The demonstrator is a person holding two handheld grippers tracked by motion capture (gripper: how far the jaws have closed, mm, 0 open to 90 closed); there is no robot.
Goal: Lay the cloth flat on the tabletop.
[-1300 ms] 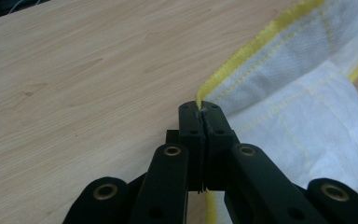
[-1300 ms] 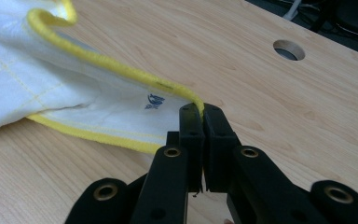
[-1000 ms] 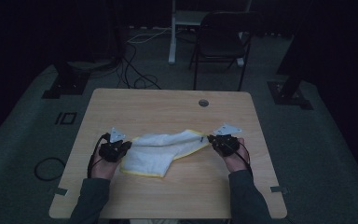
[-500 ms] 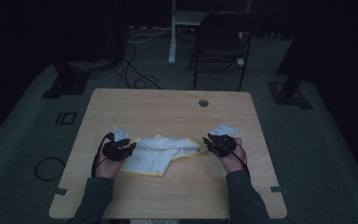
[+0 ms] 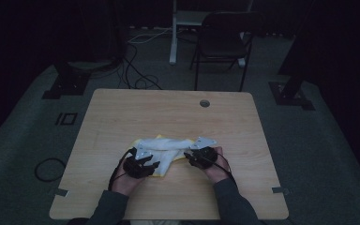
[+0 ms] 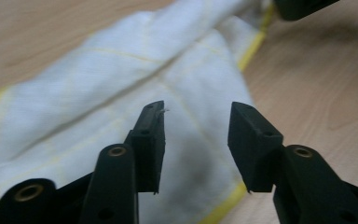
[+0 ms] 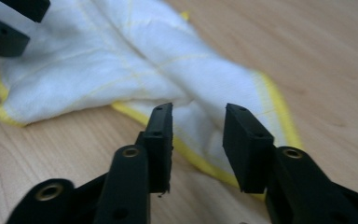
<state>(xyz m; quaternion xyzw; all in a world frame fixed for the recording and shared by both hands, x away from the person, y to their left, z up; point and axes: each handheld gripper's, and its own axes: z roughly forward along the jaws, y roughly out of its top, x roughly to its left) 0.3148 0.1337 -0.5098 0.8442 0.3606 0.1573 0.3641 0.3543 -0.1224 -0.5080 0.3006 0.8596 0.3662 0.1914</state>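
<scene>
Your cloth is a soft white woven towel with thin yellow grid lines and a bright yellow stitched hem. It lies crumpled and partly folded over itself on the table, nearer the front edge than the back and roughly midway between the left and right edges. Its folds are rounded and slack, and one hemmed corner juts toward the front edge.

Your left gripper hangs just above the cloth's left part. Its black, blocky jaws have just been opening and stand well apart; the fabric lies below the gap, and the pads do not press on it. A wisp of thread clings to the tip of one jaw.

Your right gripper sits over the cloth's right end, above the yellow hem where it meets the bare wood. Its jaws have also just been opening and stand apart, gripping nothing.

The table is pale wood-grain laminate, smooth and matte, with a round cable hole near its back edge. Behind it stands a dark folding chair.
</scene>
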